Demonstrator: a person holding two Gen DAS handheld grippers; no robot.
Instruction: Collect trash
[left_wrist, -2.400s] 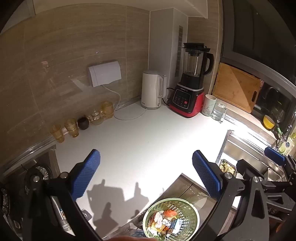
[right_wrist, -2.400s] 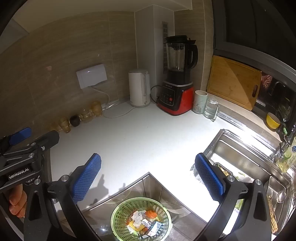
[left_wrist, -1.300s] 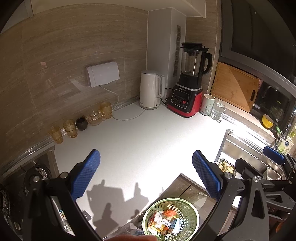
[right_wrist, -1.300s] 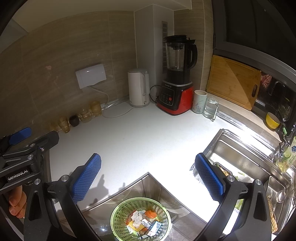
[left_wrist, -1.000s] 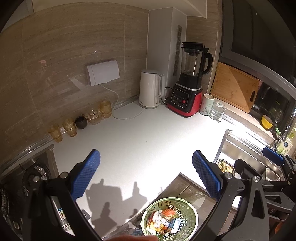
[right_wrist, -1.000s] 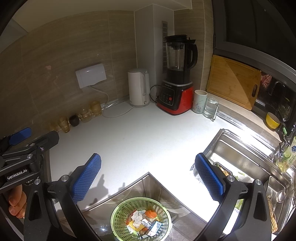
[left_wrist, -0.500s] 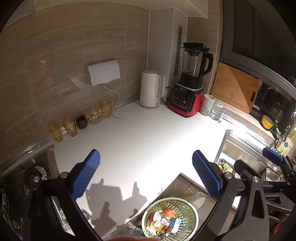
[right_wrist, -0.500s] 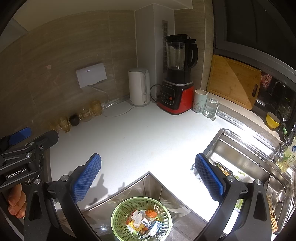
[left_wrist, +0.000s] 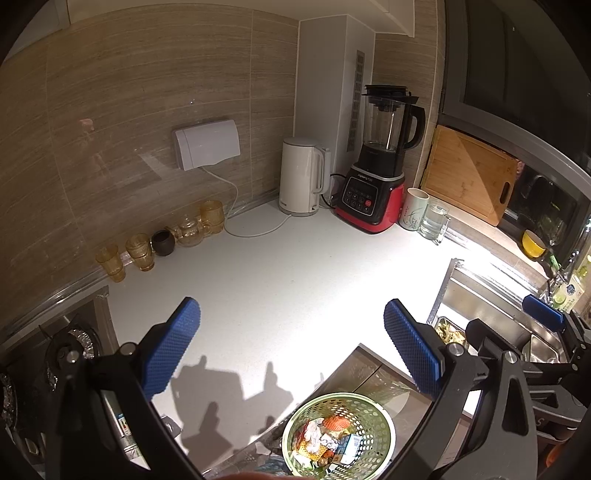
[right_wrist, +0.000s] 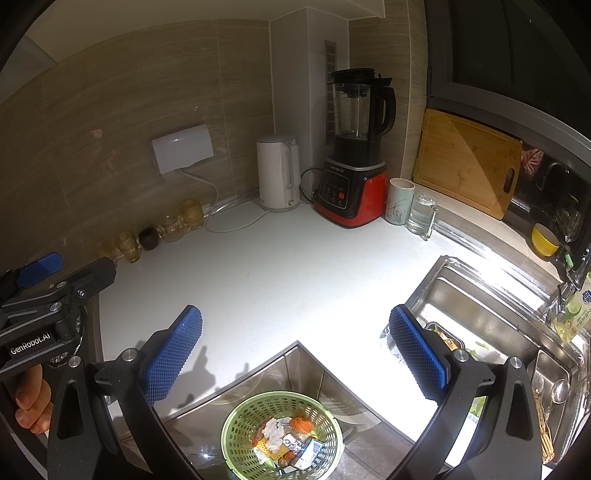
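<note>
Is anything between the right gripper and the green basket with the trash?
Nothing visible. The right gripper is open and empty, above the counter's edge. The green basket sits lower, in front of the counter, with its top open and trash inside. The left gripper is off to the side.

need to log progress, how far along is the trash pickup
Looks nearly done. The green basket on the floor already holds wrappers and scraps. In hand: nothing; the left gripper and right gripper are both open over the white counter, which shows no loose trash. Possibly left: scraps in a small tray in the sink.
</note>
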